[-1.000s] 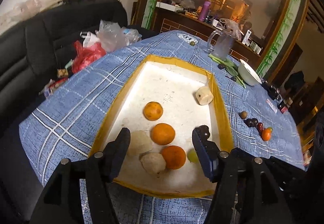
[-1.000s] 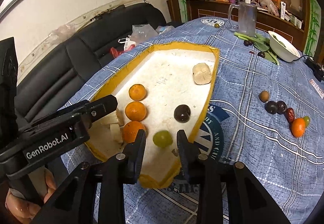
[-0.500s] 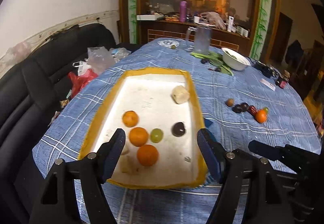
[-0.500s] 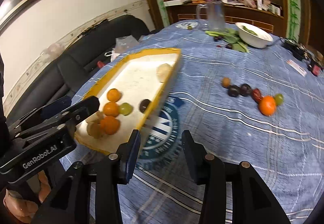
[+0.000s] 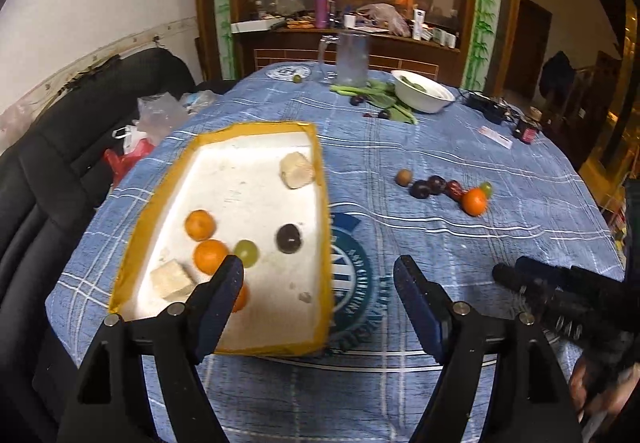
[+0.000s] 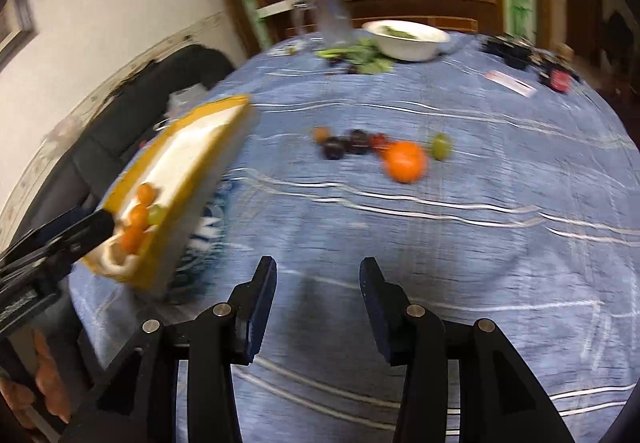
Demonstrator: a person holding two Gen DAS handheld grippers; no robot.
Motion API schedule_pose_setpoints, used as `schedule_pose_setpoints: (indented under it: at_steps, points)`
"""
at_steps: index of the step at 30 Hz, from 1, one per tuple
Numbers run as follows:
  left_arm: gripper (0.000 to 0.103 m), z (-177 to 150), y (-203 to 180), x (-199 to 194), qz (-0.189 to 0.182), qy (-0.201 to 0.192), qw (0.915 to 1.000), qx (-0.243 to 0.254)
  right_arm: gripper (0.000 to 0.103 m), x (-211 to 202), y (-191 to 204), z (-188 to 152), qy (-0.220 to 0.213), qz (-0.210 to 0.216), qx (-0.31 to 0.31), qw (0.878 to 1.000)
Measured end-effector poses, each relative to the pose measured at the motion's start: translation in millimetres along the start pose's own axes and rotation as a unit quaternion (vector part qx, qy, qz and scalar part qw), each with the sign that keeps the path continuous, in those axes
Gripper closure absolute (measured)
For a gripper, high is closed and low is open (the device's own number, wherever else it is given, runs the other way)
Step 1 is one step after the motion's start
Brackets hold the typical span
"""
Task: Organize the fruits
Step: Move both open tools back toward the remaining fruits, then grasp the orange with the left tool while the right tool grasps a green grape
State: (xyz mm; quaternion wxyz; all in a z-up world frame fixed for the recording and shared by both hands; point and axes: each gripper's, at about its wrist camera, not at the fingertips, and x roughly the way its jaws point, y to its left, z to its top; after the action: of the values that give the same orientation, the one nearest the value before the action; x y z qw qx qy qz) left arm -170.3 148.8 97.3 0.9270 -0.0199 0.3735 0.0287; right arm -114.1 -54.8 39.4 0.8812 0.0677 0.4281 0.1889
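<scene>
A yellow-rimmed white tray (image 5: 256,129) lies on the blue checked tablecloth. It holds oranges (image 5: 200,225), a green grape (image 5: 247,251), a dark plum (image 5: 289,238) and pale chunks (image 5: 297,171). A loose cluster lies on the cloth to the right: an orange (image 5: 475,201), dark plums (image 5: 428,187), a brown fruit (image 5: 404,177) and a green grape (image 5: 486,187). My left gripper (image 5: 319,277) is open and empty over the tray's near right corner. My right gripper (image 6: 318,279) is open and empty over bare cloth, short of the cluster's orange (image 6: 405,161). The right view is blurred.
A white bowl (image 5: 423,95), green vegetables (image 5: 380,99) and a glass jug (image 5: 351,59) stand at the table's far side. Small items (image 5: 496,135) lie at far right. A black sofa (image 5: 60,147) with plastic bags (image 5: 156,115) is to the left.
Both grippers swung right, away from the tray. The right gripper left the green grape in the tray, opened wider and now faces the loose fruit cluster. The left gripper pulled back.
</scene>
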Motion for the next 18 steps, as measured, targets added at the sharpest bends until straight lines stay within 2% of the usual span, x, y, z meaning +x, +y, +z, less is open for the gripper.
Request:
schedule_pose_setpoints:
  at_steps: [7,13,18]
  points:
    - [0.026,3.6,-36.1,21.1,-0.057,0.031,0.9977,0.019,0.056,-3.1,-68.3,12.3,-0.006,-0.046,0.063,0.997]
    - [0.026,12.4,-71.5,40.3,-0.095,0.041,0.9936,0.045,0.057,10.4,-93.8,42.6,-0.017,-0.06,0.08,0.995]
    - [0.026,23.3,-93.0,68.1,-0.119,0.062,0.9901,0.042,0.057,37.0,-100.3,75.5,-0.02,-0.052,0.09,0.994]
